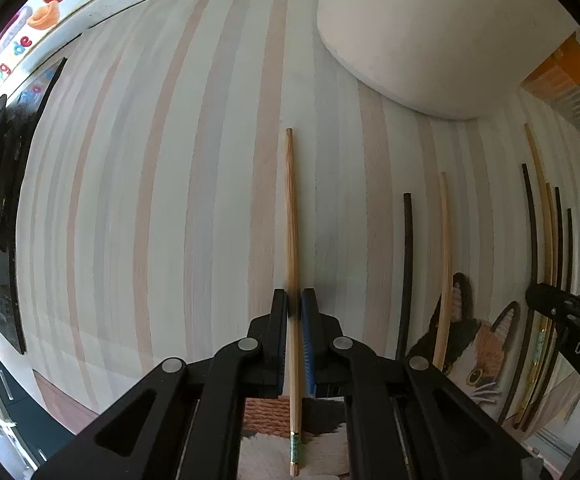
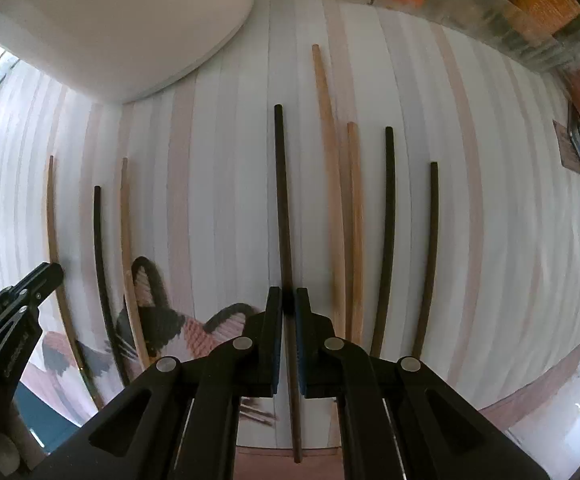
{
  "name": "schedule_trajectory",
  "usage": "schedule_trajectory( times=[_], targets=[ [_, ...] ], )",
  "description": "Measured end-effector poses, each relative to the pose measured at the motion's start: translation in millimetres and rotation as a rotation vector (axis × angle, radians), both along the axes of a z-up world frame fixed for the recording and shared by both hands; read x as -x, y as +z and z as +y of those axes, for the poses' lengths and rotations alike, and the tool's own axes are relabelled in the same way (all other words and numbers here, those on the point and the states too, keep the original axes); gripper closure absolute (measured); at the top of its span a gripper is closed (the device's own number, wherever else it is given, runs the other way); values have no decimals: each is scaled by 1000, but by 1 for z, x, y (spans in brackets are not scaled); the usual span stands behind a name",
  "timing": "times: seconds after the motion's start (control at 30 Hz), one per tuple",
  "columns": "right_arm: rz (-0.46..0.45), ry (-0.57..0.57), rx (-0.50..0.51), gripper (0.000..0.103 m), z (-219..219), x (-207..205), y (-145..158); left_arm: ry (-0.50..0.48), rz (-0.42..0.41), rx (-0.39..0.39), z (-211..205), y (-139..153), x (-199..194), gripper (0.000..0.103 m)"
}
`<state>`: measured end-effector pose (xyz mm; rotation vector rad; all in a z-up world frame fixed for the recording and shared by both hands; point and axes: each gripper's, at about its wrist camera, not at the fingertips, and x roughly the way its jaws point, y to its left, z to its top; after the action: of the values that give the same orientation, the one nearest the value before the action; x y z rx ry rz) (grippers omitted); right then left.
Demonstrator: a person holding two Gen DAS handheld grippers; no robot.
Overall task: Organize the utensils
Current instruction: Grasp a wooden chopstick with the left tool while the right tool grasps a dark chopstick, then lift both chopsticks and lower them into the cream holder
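Striped mat (image 1: 149, 200) — left gripper (image 1: 294, 304) clamps a bamboo chopstick (image 1: 291, 208) (right gripper (image 2: 289, 300) pinches a dark chopstick (image 2: 282, 200)).

left of the light chopstick (image 1: 292, 220) the striped mat (image 1: 149, 200) lies bare, wide room for a gripper to pass. ahead and to the right a white container (image 1: 430, 28) stands as a blocking wall. on the right, dark chopsticks (image 2: 386, 232) and light chopsticks (image 2: 332, 184) lie in close rows with narrow lanes between. the left gripper (image 2: 21, 292) crowds the near-left corner.
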<state>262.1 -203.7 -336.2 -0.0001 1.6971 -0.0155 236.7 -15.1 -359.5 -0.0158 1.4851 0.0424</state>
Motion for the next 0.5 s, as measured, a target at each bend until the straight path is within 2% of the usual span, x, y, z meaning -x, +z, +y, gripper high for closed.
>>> schedule_trajectory(
  times=[0.27,0.3,0.5],
  targets=[
    [6,10,36,97,15,-6,9,-58,14,-36,-18,-2,-13,99],
    [-1,8,34,97,18,-3,1,-58,11,-36,-19,-3,-14,99],
    [-44,-10,-46,98,9,11,13,-49,-51,-24,-16,13,7,99]
  ],
)
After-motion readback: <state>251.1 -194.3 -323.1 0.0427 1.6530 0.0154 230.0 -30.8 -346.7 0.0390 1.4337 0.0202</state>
